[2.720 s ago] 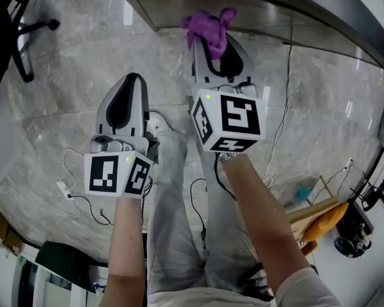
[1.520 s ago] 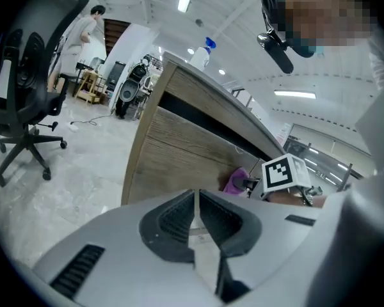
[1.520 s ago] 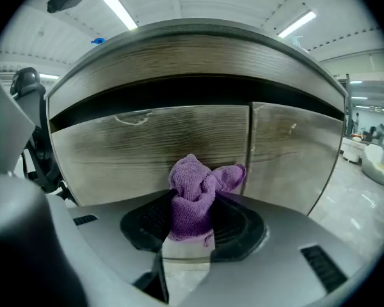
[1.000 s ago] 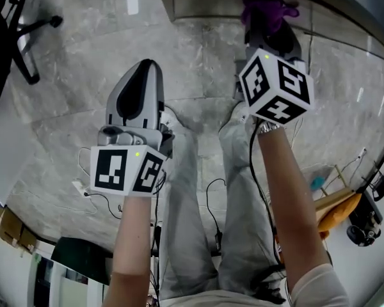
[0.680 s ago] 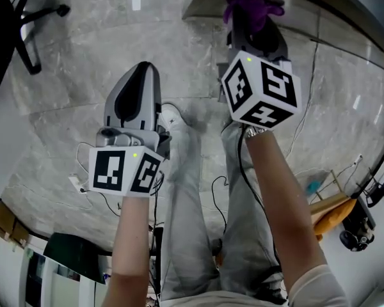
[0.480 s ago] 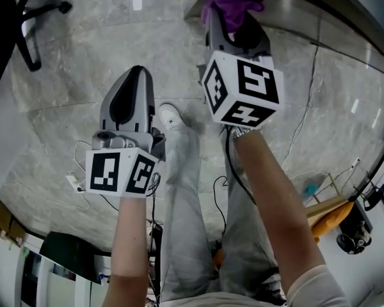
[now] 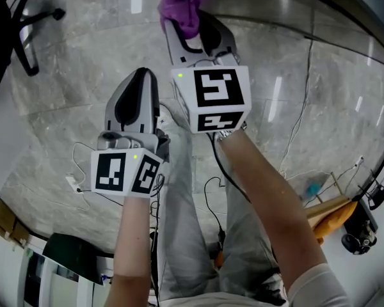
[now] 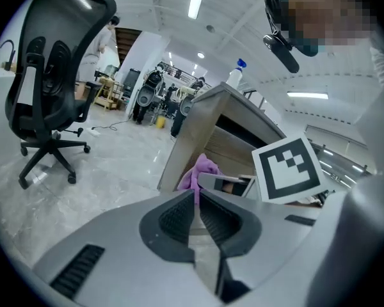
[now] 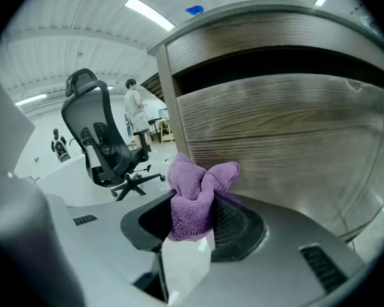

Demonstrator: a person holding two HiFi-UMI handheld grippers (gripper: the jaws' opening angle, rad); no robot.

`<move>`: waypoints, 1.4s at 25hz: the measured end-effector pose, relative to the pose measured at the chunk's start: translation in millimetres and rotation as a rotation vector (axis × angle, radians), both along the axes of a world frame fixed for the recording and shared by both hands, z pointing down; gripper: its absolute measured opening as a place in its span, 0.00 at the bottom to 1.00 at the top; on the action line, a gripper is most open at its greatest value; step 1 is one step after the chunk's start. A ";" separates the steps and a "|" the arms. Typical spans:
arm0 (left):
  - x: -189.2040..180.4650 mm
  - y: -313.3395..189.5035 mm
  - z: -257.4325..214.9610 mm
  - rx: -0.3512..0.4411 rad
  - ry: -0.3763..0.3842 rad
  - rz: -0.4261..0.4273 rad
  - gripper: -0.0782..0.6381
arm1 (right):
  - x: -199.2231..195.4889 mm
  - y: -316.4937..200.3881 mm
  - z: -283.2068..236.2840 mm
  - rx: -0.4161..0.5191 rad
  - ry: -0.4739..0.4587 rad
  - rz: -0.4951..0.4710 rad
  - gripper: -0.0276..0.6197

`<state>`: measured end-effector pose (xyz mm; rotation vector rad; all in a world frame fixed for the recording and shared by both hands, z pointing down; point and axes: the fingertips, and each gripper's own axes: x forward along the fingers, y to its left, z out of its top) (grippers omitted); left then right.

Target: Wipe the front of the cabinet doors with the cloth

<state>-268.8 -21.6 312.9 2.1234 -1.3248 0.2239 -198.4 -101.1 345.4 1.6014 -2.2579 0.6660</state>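
Purple microfibre cloth (image 9: pixel 195 194) bunched, pinched in right gripper (image 9: pixel 193 226) jaws, near left edge of grey wood-grain cabinet door (image 9: pixel 281 123); contact unclear. Left gripper (image 8: pixel 197 211) jaws pressed together, empty, above grey marble floor (image 7: pixel 64 75).

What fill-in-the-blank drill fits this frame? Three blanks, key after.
1. The right gripper is shut on a crumpled ____ terry cloth.
2. The left gripper has its jaws together and holds ____.
3. A black mesh-backed office ____ stands on the pale grey stone-look floor.
Missing words: purple; nothing; chair.
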 end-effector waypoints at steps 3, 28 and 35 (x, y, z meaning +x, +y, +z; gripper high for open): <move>32.4 5.3 -3.6 0.005 0.005 0.023 0.15 | 38.4 17.2 5.9 -0.029 0.007 0.021 0.28; 225.4 10.5 31.4 -0.024 0.054 0.135 0.15 | 336.4 31.2 74.7 -0.141 0.115 0.386 0.28; 165.4 6.6 39.3 -0.031 0.031 0.092 0.15 | 306.8 16.6 76.3 -0.131 0.113 0.410 0.28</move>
